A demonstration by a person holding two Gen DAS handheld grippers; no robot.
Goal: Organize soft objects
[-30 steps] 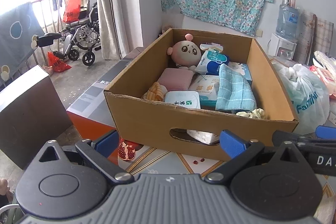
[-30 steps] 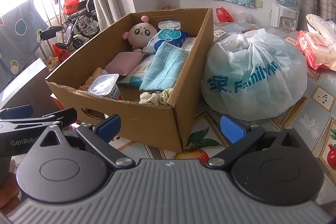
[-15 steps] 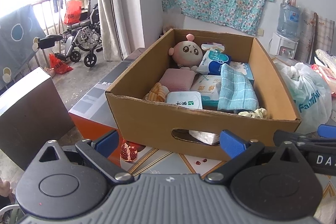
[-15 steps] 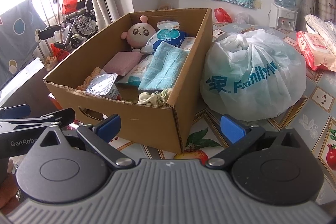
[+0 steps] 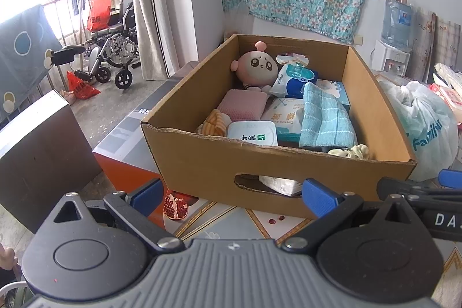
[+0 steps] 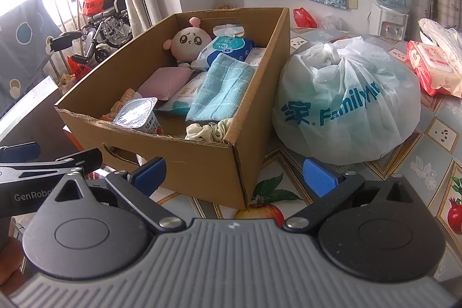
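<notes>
Both the left gripper (image 5: 232,191) and the right gripper (image 6: 234,175) are held with jaws wide and empty before the box (image 6: 202,163) on the table (image 6: 433,134), in which the doll (image 5: 257,68), towel (image 5: 324,117) and packs are laid.

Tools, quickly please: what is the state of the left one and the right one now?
Left tool: open, holding nothing, in front of the box.
Right tool: open, holding nothing, near the box corner.
</notes>
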